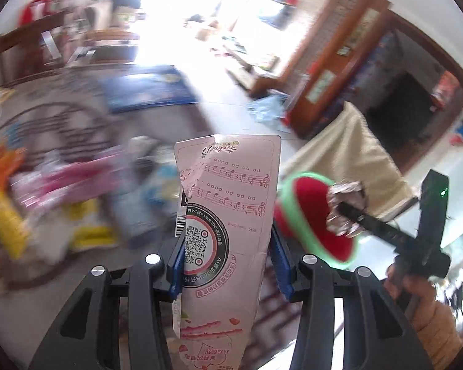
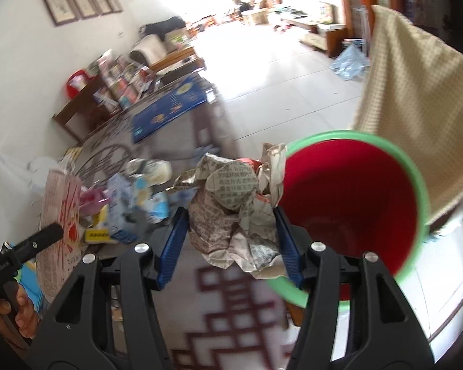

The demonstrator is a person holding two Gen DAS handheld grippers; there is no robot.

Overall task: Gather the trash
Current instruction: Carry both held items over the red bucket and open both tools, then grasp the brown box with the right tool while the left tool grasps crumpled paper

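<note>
Pink printed carton (image 1: 228,215), flattened and marked with music notes and a round code, stands upright between the blue-padded fingers (image 1: 177,265) of the left gripper (image 1: 227,265), which pinch it at its sides. The right gripper (image 2: 231,243) clamps a crumpled ball of grey newspaper (image 2: 234,212) between its own blue fingers (image 2: 173,243), right at the near rim of the red bucket with a green rim (image 2: 416,185).

To do this step well, I judge the newspaper should be carried further over the red opening before the fingers part, since it now sits at the rim's edge and could fall outside. The carton should follow once the mouth is free; it is tall, so tipping it end-first would help it drop in and not bridge the rim. Keeping the two grippers from crossing matters, as both aim for one mouth.

More litter (image 2: 139,203), blue and yellow packets among it, lies blurred on the patterned tabletop (image 2: 231,317) left of the bucket. The bucket's inside looks empty, as far as it shows.
</note>
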